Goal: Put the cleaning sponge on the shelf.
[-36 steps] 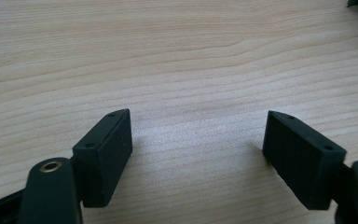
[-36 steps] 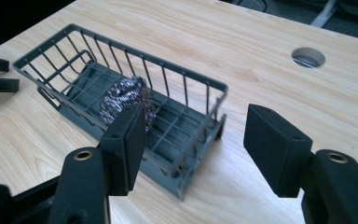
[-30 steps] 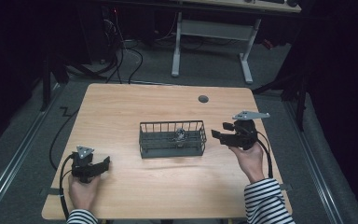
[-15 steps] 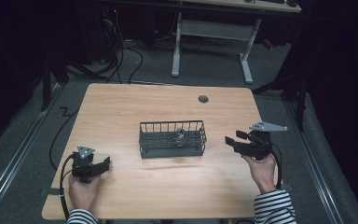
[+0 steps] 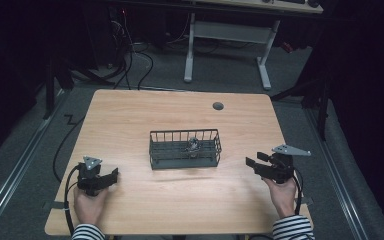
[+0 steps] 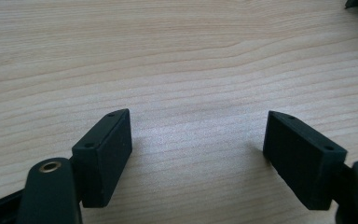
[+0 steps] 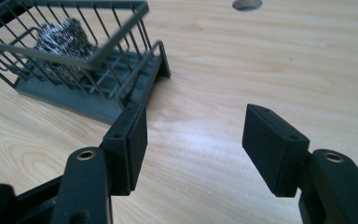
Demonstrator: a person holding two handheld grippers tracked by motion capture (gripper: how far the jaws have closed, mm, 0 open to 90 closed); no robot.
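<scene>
Worktop (image 5: 180, 120): pale wood with a visible grain, a round grommet hole (image 5: 218, 106) near its far edge.
Wire basket (image 5: 184, 149): dark grey, standing upright near the middle of the worktop, between the two grippers and apart from both.
Steel scourer (image 5: 194, 145): a shiny metal wad lying inside the basket — in the right gripper view it sits behind the bars (image 7: 63, 39).
Left gripper (image 5: 111, 176): held in the left hand (image 5: 90, 205) near the front left corner, jaws apart, bare wood between them.
Right gripper (image 5: 252, 165): held in the right hand (image 5: 282, 192) near the right edge, jaws apart and empty — they point toward the basket's near corner.
Sleeves: striped, at the bottom edge of the high view.
</scene>
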